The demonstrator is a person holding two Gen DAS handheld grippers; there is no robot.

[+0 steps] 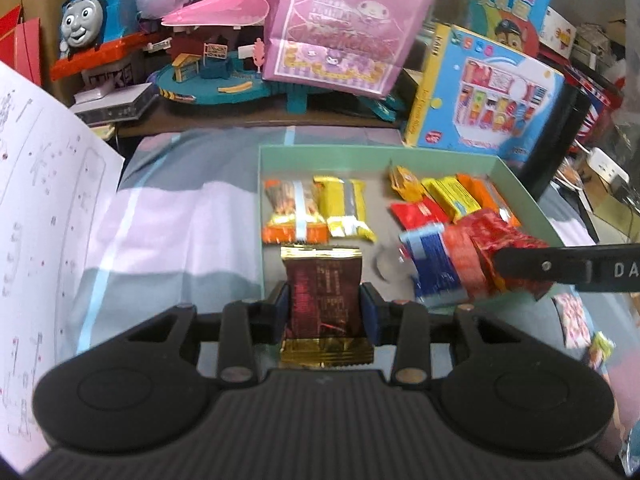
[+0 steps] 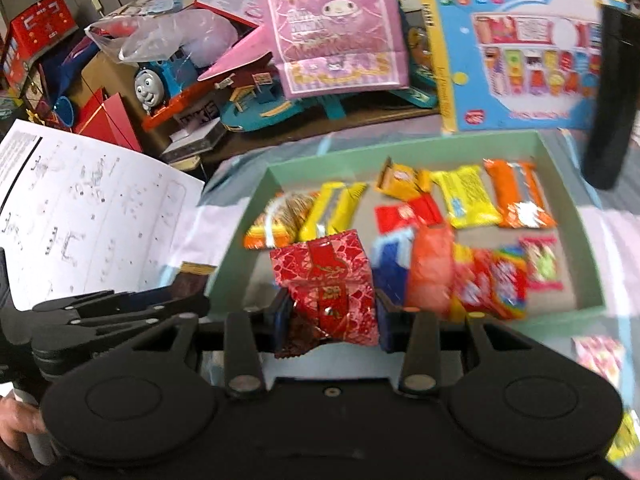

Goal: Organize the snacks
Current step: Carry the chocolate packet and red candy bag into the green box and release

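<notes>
A green box tray [image 1: 340, 152] holds several snack packets: orange and yellow ones at the back, red and blue ones at the front right. My left gripper [image 1: 326, 308] is shut on a dark red packet with gold ends [image 1: 322, 292], held at the tray's near left edge. My right gripper [image 2: 330, 312] is shut on a red patterned packet [image 2: 328, 276] over the tray's [image 2: 400, 148] near left part. The right gripper's finger shows in the left wrist view [image 1: 560, 268]. The left gripper shows at the left of the right wrist view [image 2: 120, 308].
An open white booklet [image 1: 44, 200] stands at the left. Toys, a pink bag [image 1: 336, 28] and a blue toy box [image 1: 488, 96] crowd the back. Loose packets [image 1: 576, 320] lie on the cloth right of the tray.
</notes>
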